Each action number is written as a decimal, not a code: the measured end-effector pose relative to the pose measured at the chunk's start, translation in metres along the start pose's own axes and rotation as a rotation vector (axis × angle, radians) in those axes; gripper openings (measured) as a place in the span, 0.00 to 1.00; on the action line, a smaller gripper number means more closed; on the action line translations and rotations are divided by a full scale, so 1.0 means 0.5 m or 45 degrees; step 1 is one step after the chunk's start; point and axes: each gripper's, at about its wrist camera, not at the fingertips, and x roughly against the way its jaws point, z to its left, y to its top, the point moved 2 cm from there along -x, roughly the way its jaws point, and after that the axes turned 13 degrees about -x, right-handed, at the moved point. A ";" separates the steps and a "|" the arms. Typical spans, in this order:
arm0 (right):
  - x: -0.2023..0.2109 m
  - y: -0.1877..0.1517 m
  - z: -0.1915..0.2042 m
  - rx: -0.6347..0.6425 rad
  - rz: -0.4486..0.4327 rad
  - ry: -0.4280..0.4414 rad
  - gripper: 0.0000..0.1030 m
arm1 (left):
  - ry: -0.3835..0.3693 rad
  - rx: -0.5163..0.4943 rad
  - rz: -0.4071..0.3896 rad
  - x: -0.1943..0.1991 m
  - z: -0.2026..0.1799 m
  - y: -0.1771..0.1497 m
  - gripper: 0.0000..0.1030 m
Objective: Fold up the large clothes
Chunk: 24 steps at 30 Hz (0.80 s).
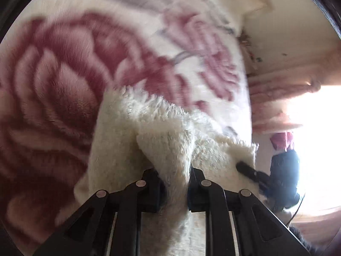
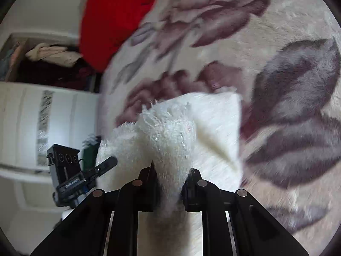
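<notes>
A fluffy white garment (image 1: pixel 149 132) hangs between both grippers above a bed with a cream blanket printed with dark pink roses (image 1: pixel 64 74). My left gripper (image 1: pixel 174 181) is shut on a fold of the white fleece. My right gripper (image 2: pixel 170 181) is shut on another fold of the same garment (image 2: pixel 170 128). The right gripper also shows at the right of the left wrist view (image 1: pixel 266 179), clamped on the fleece edge. The left gripper shows at the left of the right wrist view (image 2: pixel 85 175).
A red cloth (image 2: pixel 115 17) lies at the far end of the blanket (image 2: pixel 277 85). A white wardrobe (image 2: pixel 42 128) and an open shelf with piled clothes (image 2: pixel 53 57) stand beside the bed. A bright window (image 1: pixel 319 149) glares beyond the bed edge.
</notes>
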 end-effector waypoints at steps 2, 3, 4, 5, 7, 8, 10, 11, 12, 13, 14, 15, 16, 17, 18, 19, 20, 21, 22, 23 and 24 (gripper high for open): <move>-0.042 0.022 -0.023 -0.029 0.001 -0.074 0.17 | -0.013 0.051 0.036 -0.032 0.034 0.010 0.15; -0.063 0.028 -0.029 -0.023 0.010 -0.096 0.17 | -0.030 0.059 0.048 -0.037 0.041 0.011 0.15; -0.083 0.032 -0.035 -0.009 0.027 -0.135 0.17 | -0.040 0.069 0.052 -0.037 0.045 0.013 0.16; -0.099 0.036 -0.042 -0.007 0.037 -0.162 0.18 | -0.036 0.066 0.056 -0.030 0.040 0.009 0.17; -0.093 0.042 -0.045 -0.044 0.081 -0.112 0.22 | -0.022 0.016 0.048 -0.008 0.020 0.003 0.19; -0.081 0.045 -0.049 -0.081 0.123 -0.075 0.37 | -0.028 0.008 0.042 -0.003 0.015 -0.001 0.19; -0.053 0.044 -0.062 -0.114 0.220 -0.034 0.77 | -0.037 0.001 0.039 0.009 0.009 -0.017 0.20; -0.032 0.039 -0.071 -0.099 0.233 -0.002 0.93 | -0.044 0.004 0.034 0.012 0.009 -0.028 0.20; -0.015 0.033 -0.083 -0.080 0.237 0.007 0.96 | -0.050 0.007 0.029 0.014 0.009 -0.033 0.20; -0.010 0.024 -0.098 -0.070 0.269 -0.001 0.96 | -0.061 0.017 0.014 0.016 0.011 -0.039 0.20; -0.019 0.015 -0.115 -0.067 0.322 -0.028 0.96 | -0.069 0.029 0.004 0.016 0.013 -0.041 0.20; -0.031 0.007 -0.130 -0.081 0.364 -0.021 0.96 | -0.076 0.037 -0.004 0.014 0.013 -0.041 0.20; -0.048 0.001 -0.142 -0.110 0.409 0.020 0.97 | -0.083 0.048 -0.012 0.015 0.013 -0.043 0.21; -0.072 -0.004 -0.153 -0.153 0.471 0.082 0.98 | -0.088 0.068 -0.014 0.016 0.012 -0.042 0.23; -0.099 -0.006 -0.160 -0.198 0.521 0.140 0.98 | -0.101 0.102 -0.019 0.020 0.012 -0.042 0.23; -0.123 -0.006 -0.160 -0.217 0.558 0.179 1.00 | -0.116 0.135 -0.025 0.028 0.012 -0.044 0.27; -0.147 -0.004 -0.158 -0.216 0.584 0.180 1.00 | -0.124 0.158 -0.031 0.034 0.010 -0.044 0.32; -0.165 0.000 -0.159 -0.240 0.580 0.175 1.00 | -0.141 0.180 -0.041 0.043 0.007 -0.043 0.36; -0.173 0.001 -0.160 -0.261 0.562 0.194 1.00 | -0.162 0.192 -0.064 0.059 0.000 -0.045 0.51; -0.176 -0.001 -0.158 -0.248 0.531 0.193 1.00 | -0.165 0.190 -0.098 0.078 -0.007 -0.046 0.64; -0.171 -0.006 -0.158 -0.253 0.490 0.195 0.94 | -0.161 0.183 -0.144 0.104 -0.015 -0.048 0.66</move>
